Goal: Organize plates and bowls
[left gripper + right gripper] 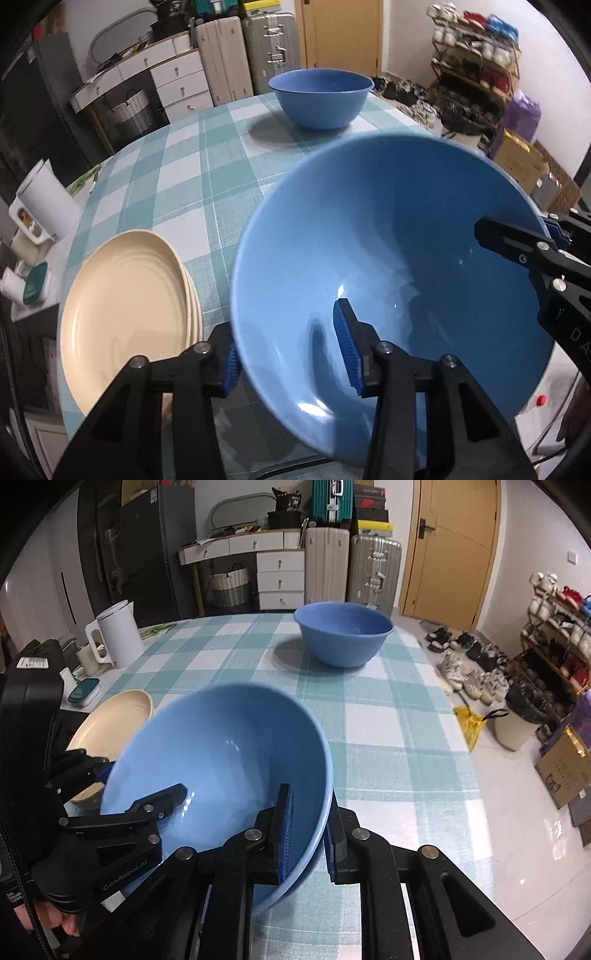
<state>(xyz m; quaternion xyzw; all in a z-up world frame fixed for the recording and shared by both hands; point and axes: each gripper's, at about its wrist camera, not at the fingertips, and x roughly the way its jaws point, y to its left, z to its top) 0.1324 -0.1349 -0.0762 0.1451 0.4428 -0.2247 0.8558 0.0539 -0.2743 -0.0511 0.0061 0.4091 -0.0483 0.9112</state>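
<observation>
A blue bowl (388, 266) is held tilted above the checked table, gripped on both sides. My left gripper (291, 350) is shut on its near-left rim, one finger inside, one outside. My right gripper (308, 836) is shut on its right rim; it also shows in the left wrist view (517, 243). The bowl shows in the right wrist view (221, 760), with the left gripper (140, 786) on its left rim. A second blue bowl (320, 96) (343, 637) stands upright at the table's far side. A stack of cream plates (129, 314) (118, 720) lies at the near left.
The table (192, 177) has a teal checked cloth. A white kettle (116, 633) stands at its left edge beside a teal-lidded box (84, 692). Right of the table are shoes and a shoe rack (554, 635). Suitcases and drawers stand behind.
</observation>
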